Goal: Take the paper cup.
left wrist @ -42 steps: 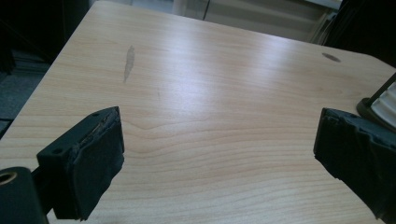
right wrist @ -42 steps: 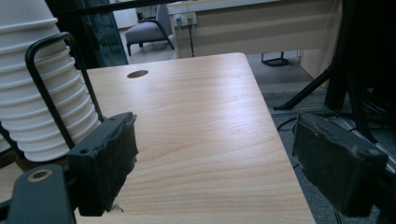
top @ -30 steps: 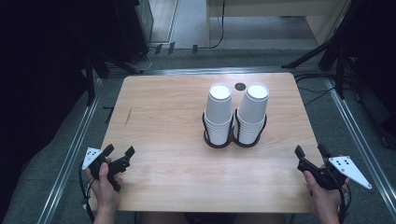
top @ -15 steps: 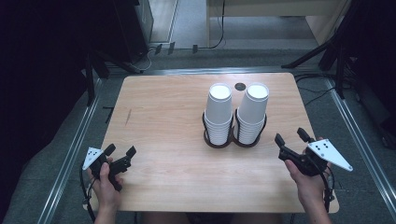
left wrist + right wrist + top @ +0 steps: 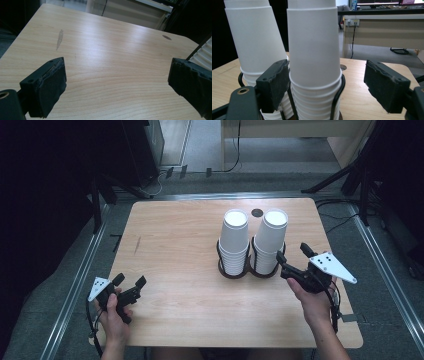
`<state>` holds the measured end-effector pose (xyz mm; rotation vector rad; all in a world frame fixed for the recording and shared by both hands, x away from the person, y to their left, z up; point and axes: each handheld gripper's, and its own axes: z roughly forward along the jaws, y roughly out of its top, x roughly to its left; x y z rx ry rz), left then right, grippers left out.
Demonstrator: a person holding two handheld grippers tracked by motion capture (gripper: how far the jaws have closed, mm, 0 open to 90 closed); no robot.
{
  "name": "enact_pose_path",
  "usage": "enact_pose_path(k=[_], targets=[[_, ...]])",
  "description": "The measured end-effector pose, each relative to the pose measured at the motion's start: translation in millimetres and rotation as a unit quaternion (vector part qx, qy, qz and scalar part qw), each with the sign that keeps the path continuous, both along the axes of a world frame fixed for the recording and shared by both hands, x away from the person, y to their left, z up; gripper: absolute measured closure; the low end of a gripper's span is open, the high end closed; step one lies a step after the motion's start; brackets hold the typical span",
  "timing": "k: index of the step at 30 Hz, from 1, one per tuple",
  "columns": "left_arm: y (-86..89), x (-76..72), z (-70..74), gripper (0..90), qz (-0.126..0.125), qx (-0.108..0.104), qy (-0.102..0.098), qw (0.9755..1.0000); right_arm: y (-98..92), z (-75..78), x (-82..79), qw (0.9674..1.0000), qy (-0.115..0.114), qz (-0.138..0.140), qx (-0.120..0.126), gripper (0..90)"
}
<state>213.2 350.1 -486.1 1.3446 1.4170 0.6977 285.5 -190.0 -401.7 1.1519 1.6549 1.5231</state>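
- Since the earlier frames the right gripper (image 5: 292, 258) has come in from the table's right edge and up to the cup stacks; its jaws have just been opening a little, with the right stack of paper cups (image 5: 313, 62) between them but not pressed. Left gripper (image 5: 131, 282) has stayed put.
- Right jaws: partly open, left pad at or just beside the right stack's side low down, right pad well clear of it; nothing gripped.
- Left jaws: wide open, holding nothing, bare wood between them in the left gripper view.
- Right stack of paper cups (image 5: 270, 240) stands upright in a black wire cup holder (image 5: 235, 272) at mid-right of the table; left stack of paper cups (image 5: 234, 242) sits in the ring beside it, the two stacks just beside each other.
- Holder's wire ring (image 5: 337, 95) wraps the right stack's base, right in front of the jaws.
- Small dark round hole (image 5: 257, 212) in the tabletop behind the stacks.
- Table (image 5: 175, 245): light wood, a grey scuff mark (image 5: 59, 38) on its left part.
- Room: dark, grey floor, metal rails either side, a desk (image 5: 384, 27) and cables beyond the far edge.
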Motion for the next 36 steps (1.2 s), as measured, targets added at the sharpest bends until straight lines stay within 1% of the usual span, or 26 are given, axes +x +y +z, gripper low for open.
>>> enact_pose_path(k=[3,4,5,6,7,8,10,11,13,14,16,18,19,22,27,31,35,36], targets=[[0.2,0.2,-0.1,1.8,0.0,-0.002,0.0,1.0,3.4,4.1,2.8,1.0,-0.001,0.0,0.001,20.1],[0.2,0.4,-0.1,1.9,0.0,-0.003,-0.001,1.0,6.8,8.2,6.0,1.0,-0.001,-0.001,0.004,20.1],[0.2,0.5,-0.1,1.9,0.0,-0.004,-0.001,1.0,6.8,8.2,6.0,1.0,-0.001,-0.001,0.004,20.1],[0.3,0.7,0.1,1.9,0.0,-0.006,-0.002,1.0,11.3,12.3,9.2,1.0,0.0,-0.005,0.007,20.9],[0.3,0.7,0.1,1.8,0.0,-0.006,-0.002,1.0,11.3,12.3,9.2,1.0,0.0,-0.005,0.007,20.9],[0.5,0.8,0.2,1.8,-0.001,-0.007,-0.002,1.0,16.3,15.2,12.1,1.0,0.001,-0.009,0.003,21.9],[0.6,1.0,0.1,1.8,-0.001,-0.007,-0.002,1.0,18.0,16.0,13.3,0.9999,0.0,-0.01,0.0,22.0],[0.7,1.2,0.0,1.8,-0.002,-0.009,-0.002,1.0,22.3,18.5,16.7,0.9998,0.0,-0.02,-0.005,22.4],[0.9,1.3,0.1,1.8,-0.003,-0.009,-0.001,1.0,23.7,19.8,18.7,0.9997,0.001,-0.023,-0.004,22.4],[0.9,1.3,0.0,1.8,-0.003,-0.009,-0.001,1.0,26.0,23.4,23.5,0.9995,0.003,-0.031,-0.002,22.5],[1.4,1.4,0.0,1.8,-0.004,-0.008,0.0,1.0,26.5,24.7,25.3,0.9994,0.002,-0.033,-0.003,22.5],[2.2,1.5,0.0,1.8,-0.005,-0.008,0.0,1.0,30.2,31.0,32.0,0.9994,0.0,-0.034,-0.006,22.7],[2.1,1.8,-0.1,1.8,-0.003,-0.011,-0.001,0.9999,31.4,32.5,33.2,0.9994,0.0,-0.034,-0.006,22.9],[2.1,2.1,0.0,1.9,-0.004,-0.011,-0.001,0.9999,35.2,37.2,37.6,0.9994,-0.002,-0.035,-0.009,23.1],[1.6,2.5,0.1,1.8,-0.005,-0.01,-0.001,0.9999,39.9,39.4,43.9,0.9994,-0.004,-0.033,-0.011,23.0],[1.8,2.5,0.1,1.8,-0.005,-0.01,-0.002,0.9999,46.5,38.4,49.5,0.9993,0.006,-0.035,-0.014,23.7],[2.4,2.6,0.2,1.9,-0.005,-0.012,-0.002,0.9999,48.7,38.4,53.8,0.9992,0.006,-0.036,-0.017,23.2],[2.3,2.7,0.1,1.8,-0.005,-0.012,-0.002,0.9999,49.1,38.9,54.6,0.9992,0.008,-0.037,-0.015,22.7]])
